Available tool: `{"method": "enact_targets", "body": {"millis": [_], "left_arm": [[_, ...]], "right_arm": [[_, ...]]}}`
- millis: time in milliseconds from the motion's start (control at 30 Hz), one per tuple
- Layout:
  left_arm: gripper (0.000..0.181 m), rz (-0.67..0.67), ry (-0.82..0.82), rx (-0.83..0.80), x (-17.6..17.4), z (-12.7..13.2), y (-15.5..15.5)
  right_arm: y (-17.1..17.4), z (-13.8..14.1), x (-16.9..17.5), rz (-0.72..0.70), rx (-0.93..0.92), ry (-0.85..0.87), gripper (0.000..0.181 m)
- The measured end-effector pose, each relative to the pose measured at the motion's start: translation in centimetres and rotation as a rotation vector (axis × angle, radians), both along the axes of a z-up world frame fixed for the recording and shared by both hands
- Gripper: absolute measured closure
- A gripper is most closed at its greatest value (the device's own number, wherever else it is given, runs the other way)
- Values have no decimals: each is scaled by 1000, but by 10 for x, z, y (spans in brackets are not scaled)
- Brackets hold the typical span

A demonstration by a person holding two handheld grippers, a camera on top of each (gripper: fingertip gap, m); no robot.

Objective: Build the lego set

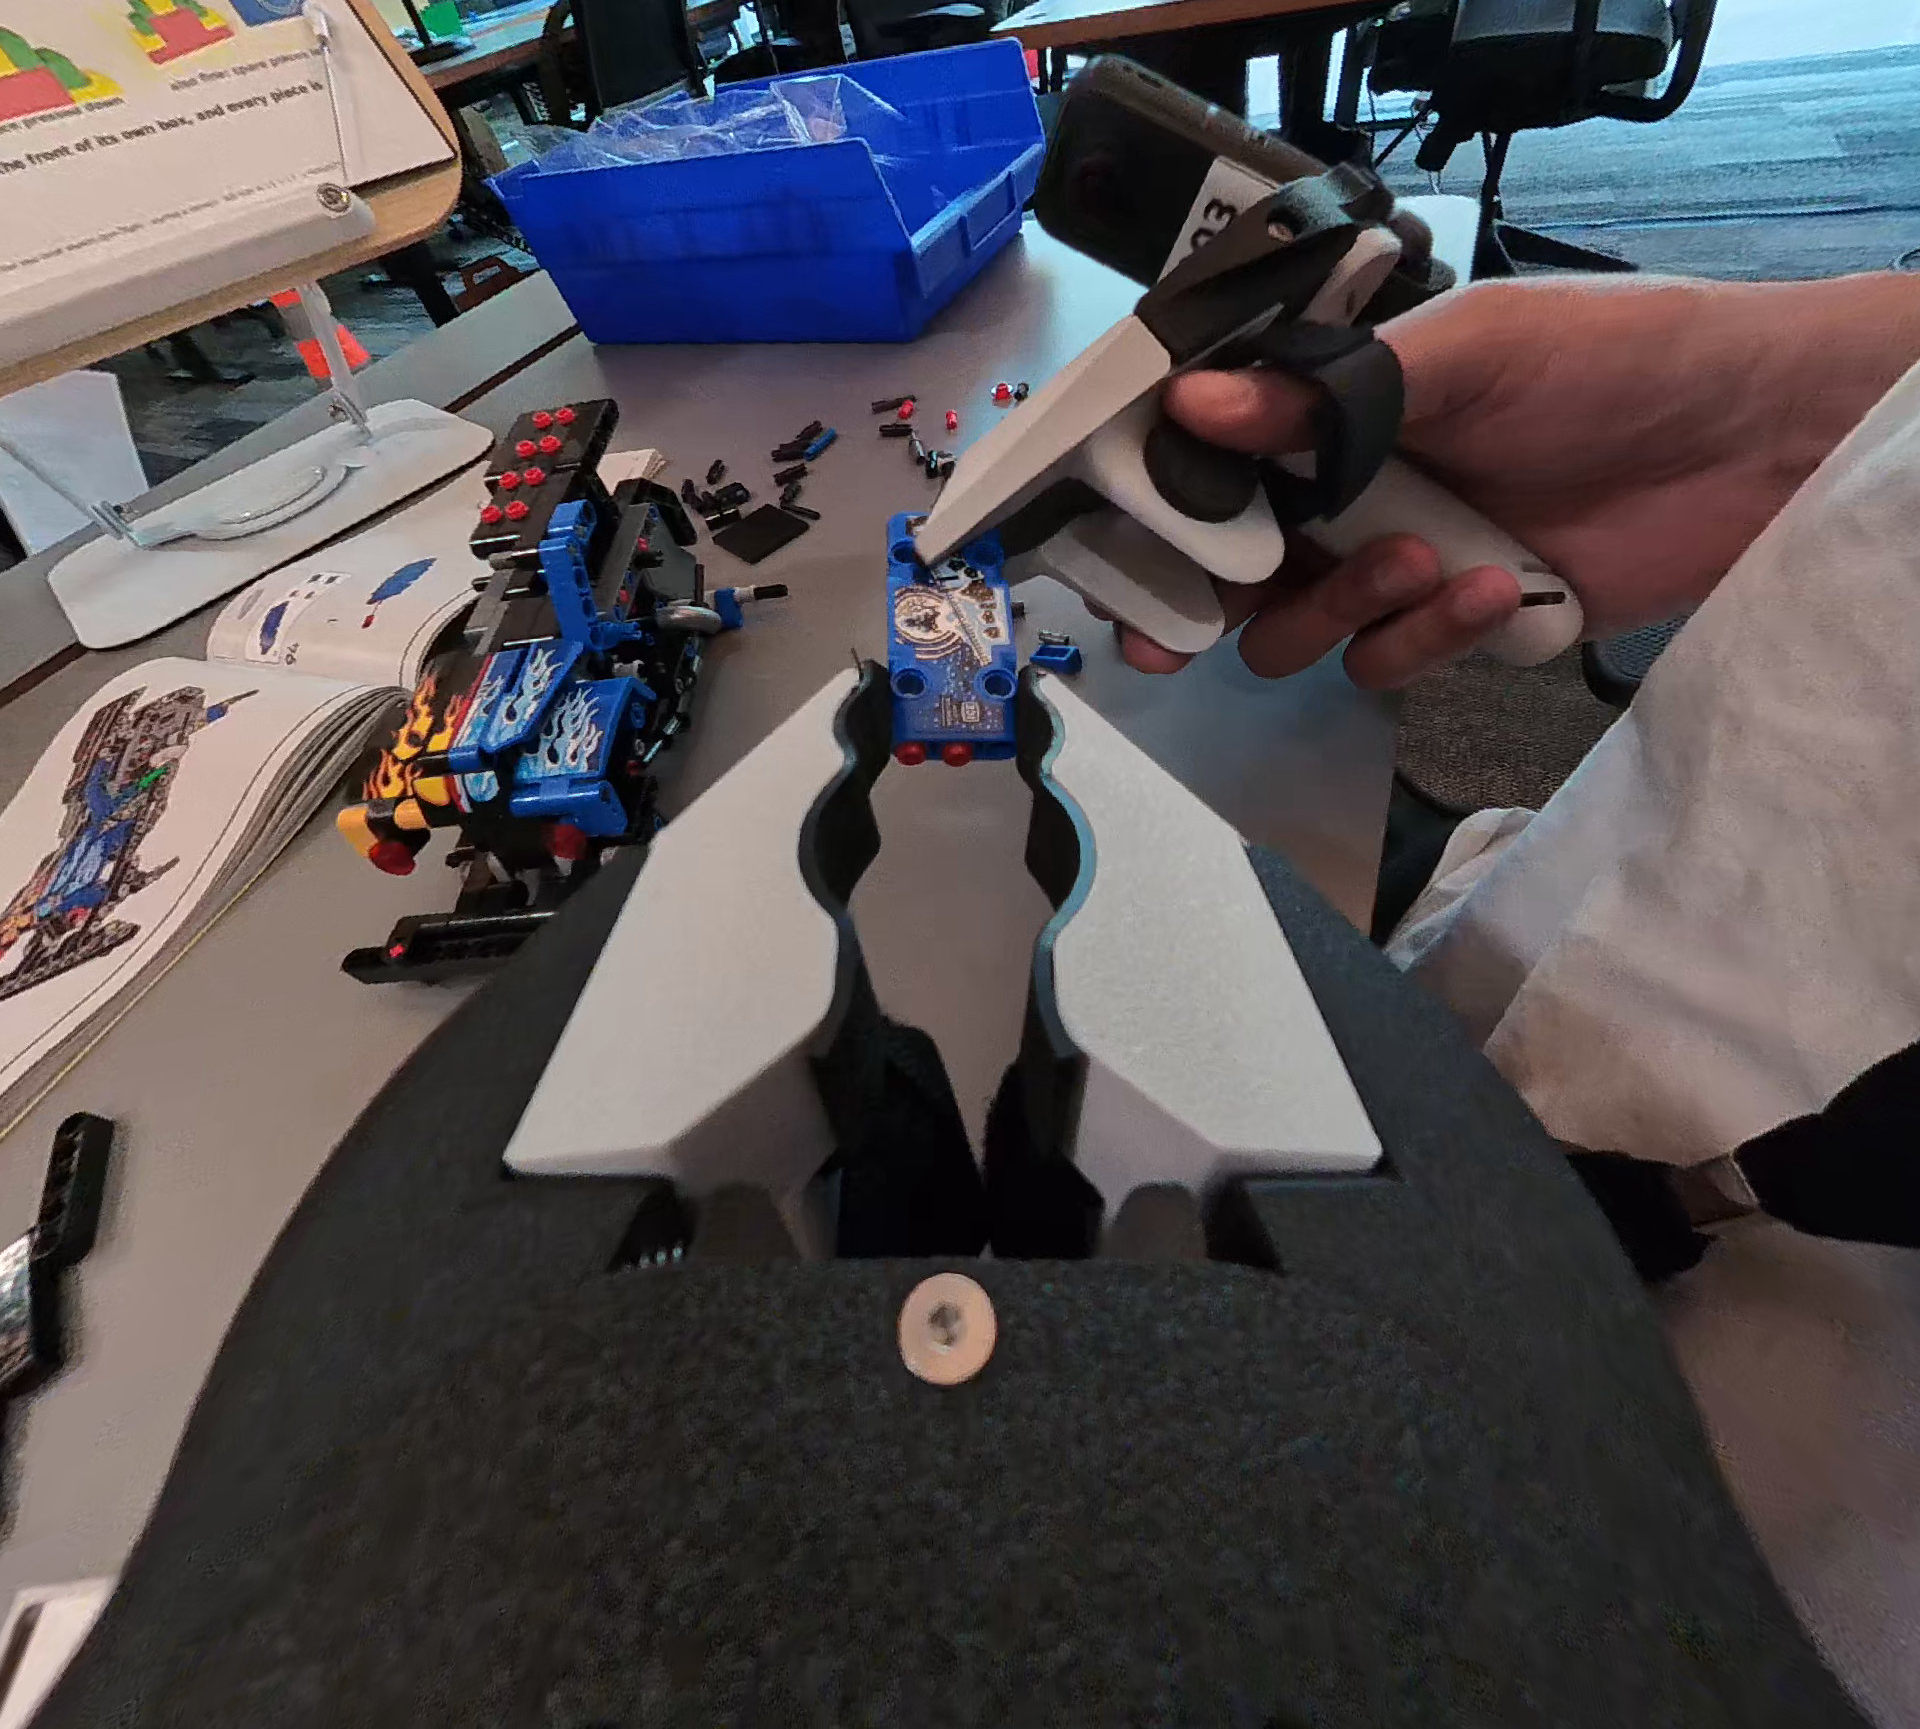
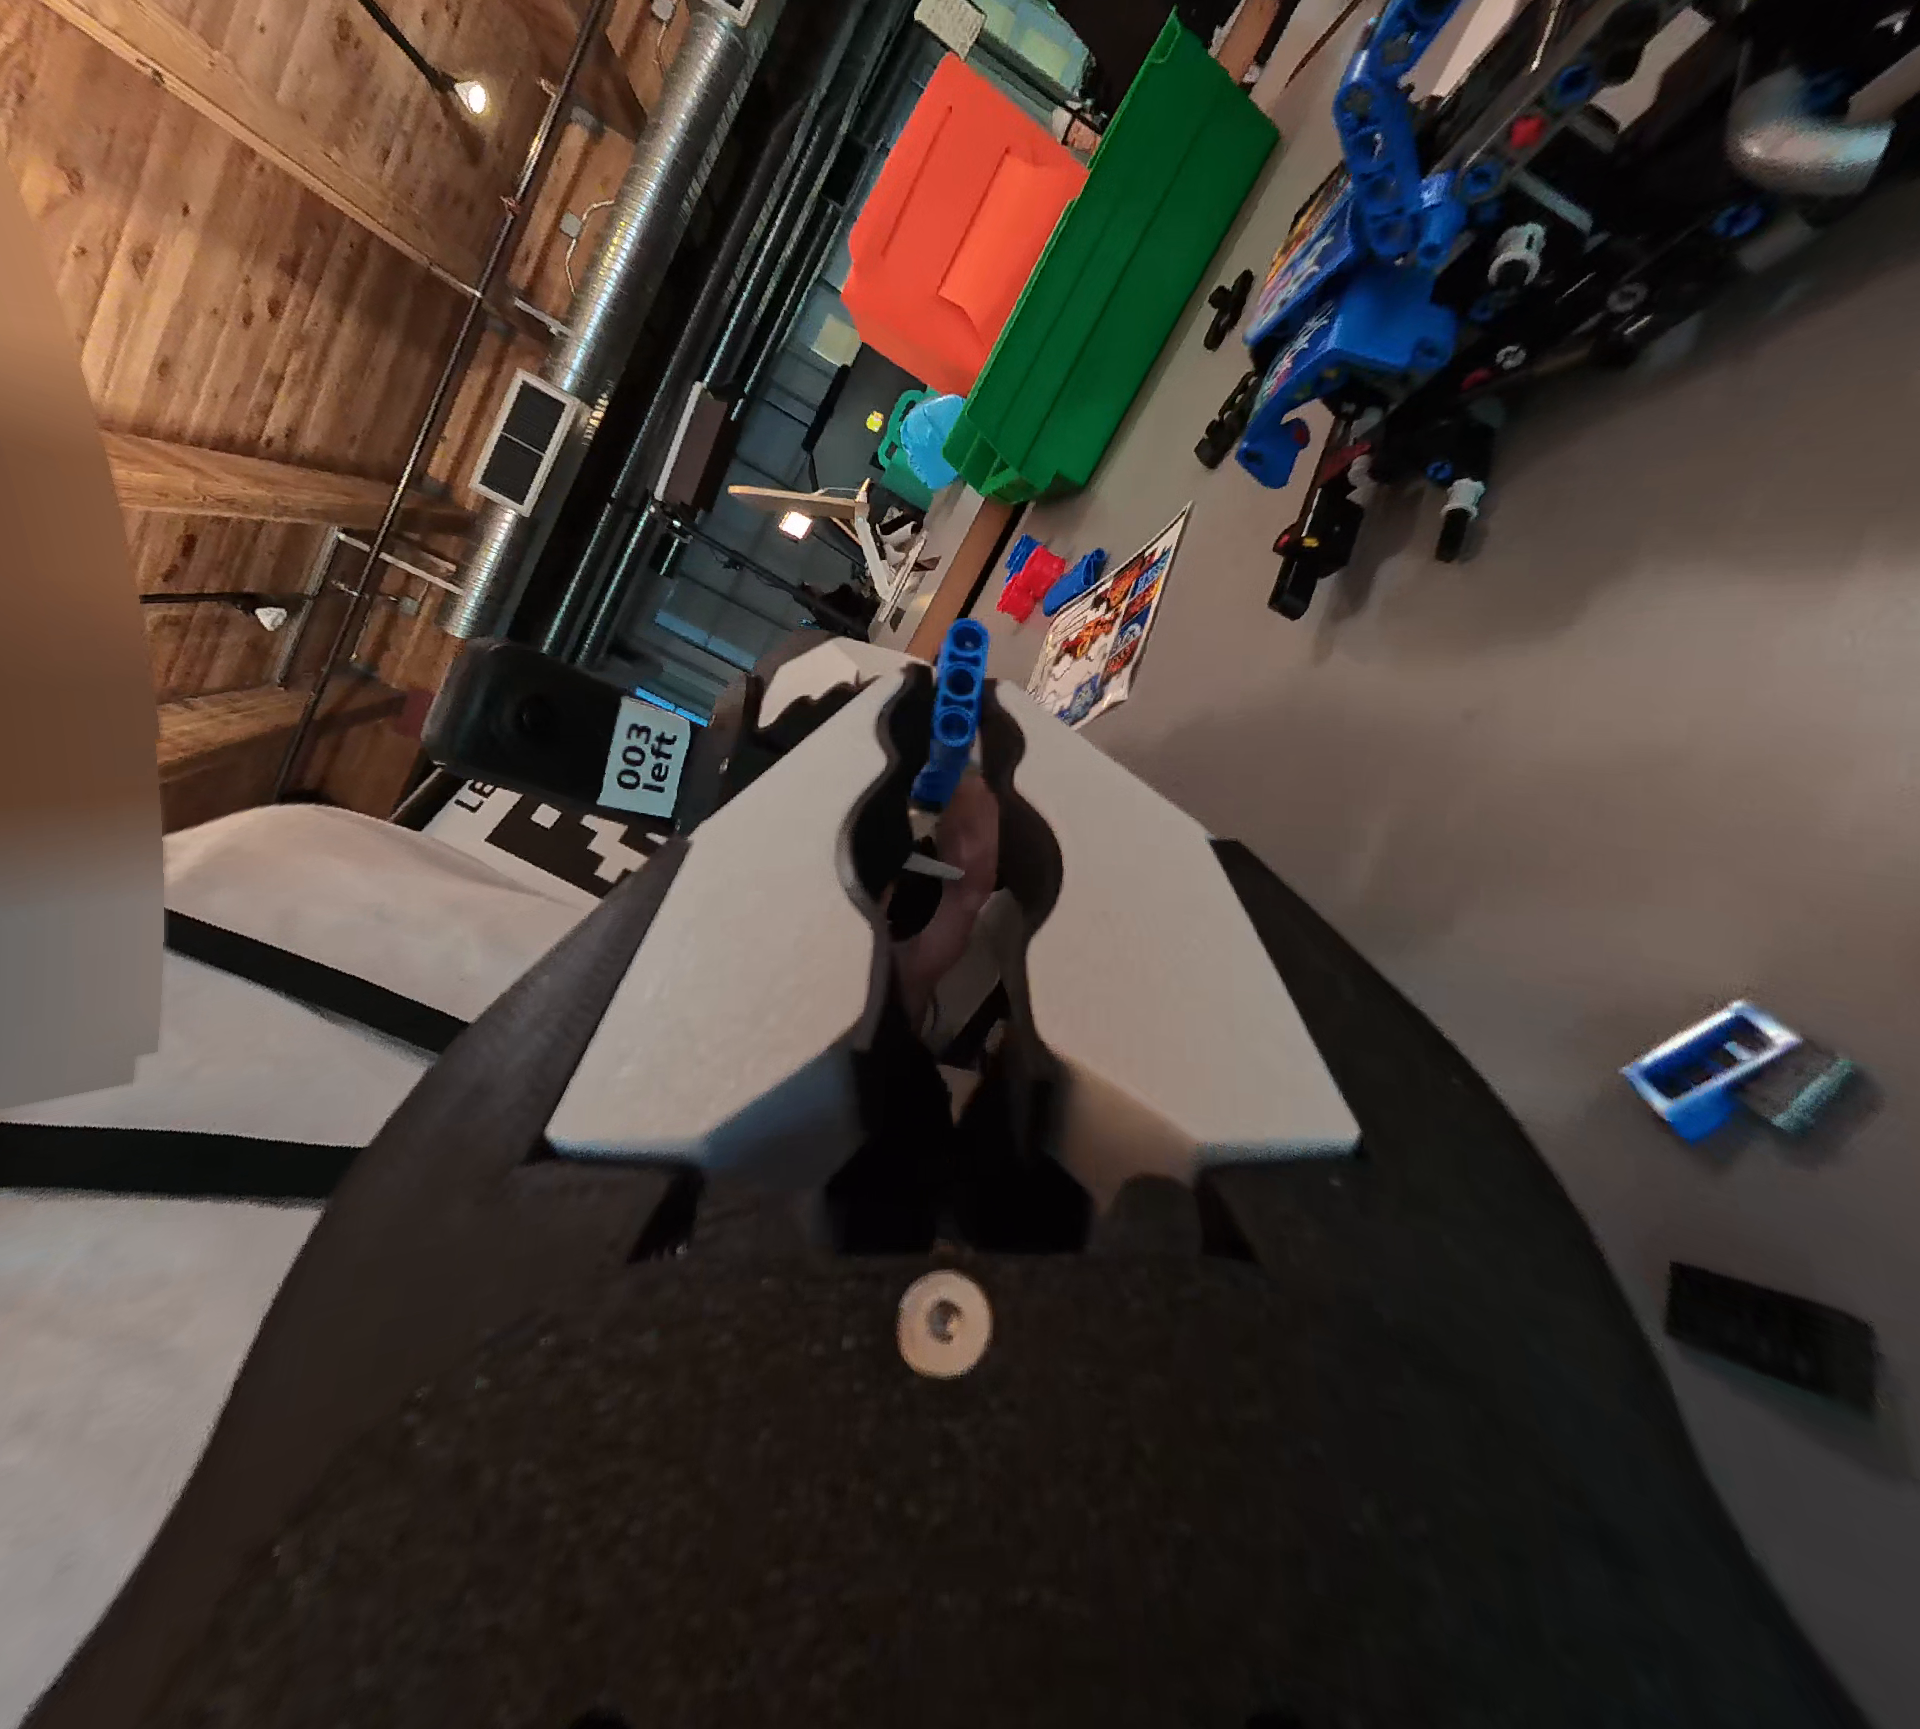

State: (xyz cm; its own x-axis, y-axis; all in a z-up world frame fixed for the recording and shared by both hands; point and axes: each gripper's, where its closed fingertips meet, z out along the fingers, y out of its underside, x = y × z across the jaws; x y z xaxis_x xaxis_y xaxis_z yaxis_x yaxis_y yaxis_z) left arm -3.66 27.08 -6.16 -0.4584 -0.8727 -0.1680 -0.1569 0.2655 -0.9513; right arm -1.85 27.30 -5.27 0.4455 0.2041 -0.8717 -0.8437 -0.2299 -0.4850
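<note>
A blue sticker-covered Lego panel (image 1: 951, 640) with red pins at its near end sits between the fingertips of my left gripper (image 1: 951, 705), which is shut on it just above the grey table (image 1: 1195, 744). My right gripper (image 1: 925, 552), held in a hand, comes in from the right and pinches the panel's far end. In the right wrist view the right gripper (image 2: 951, 694) is shut on the panel (image 2: 956, 703), seen edge-on. The part-built blue and black flame-decorated vehicle (image 1: 540, 692) lies to the left, and it also shows in the right wrist view (image 2: 1455, 245).
An open instruction booklet (image 1: 156, 806) lies at the left. A document stand (image 1: 187, 69), a blue bin (image 1: 779, 225) and loose pins (image 1: 790, 474) are behind. A small blue piece (image 2: 1704, 1066), a black tile (image 2: 1766, 1336), a sticker sheet (image 2: 1112, 630) and green (image 2: 1112, 266) and orange (image 2: 956, 225) bins also show. From the right gripper's tips to the small blue piece (image 2: 1704, 1066) is close to 11 cm. Seen from the left wrist view (image 1: 1054, 656) as well.
</note>
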Motion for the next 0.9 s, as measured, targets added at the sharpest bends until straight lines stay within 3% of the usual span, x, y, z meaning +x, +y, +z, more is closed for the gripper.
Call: {"method": "enact_targets", "body": {"millis": [67,167,233,333,400,600,900], "left_arm": [[156,-9,22,-35,4,-1,0],[149,-29,99,-281,9,4,3],[138,-57,166,-450,14,7,7],[140,-148,178,-652,18,18,6],[144,-157,188,-734,26,19,7],[145,-148,121,-980,50,35,11],[159,-151,138,-980,71,34,1]], "right_arm": [[-1,0,3,1,10,23,174],[-2,2,11,-34,35,-25,176],[-3,7,13,-45,55,-148,175],[-4,8,17,-95,48,-436,175],[-5,17,14,-91,105,-500,175],[-2,32,28,-133,189,-371,174],[4,31,47,-68,214,-165,175]]}}
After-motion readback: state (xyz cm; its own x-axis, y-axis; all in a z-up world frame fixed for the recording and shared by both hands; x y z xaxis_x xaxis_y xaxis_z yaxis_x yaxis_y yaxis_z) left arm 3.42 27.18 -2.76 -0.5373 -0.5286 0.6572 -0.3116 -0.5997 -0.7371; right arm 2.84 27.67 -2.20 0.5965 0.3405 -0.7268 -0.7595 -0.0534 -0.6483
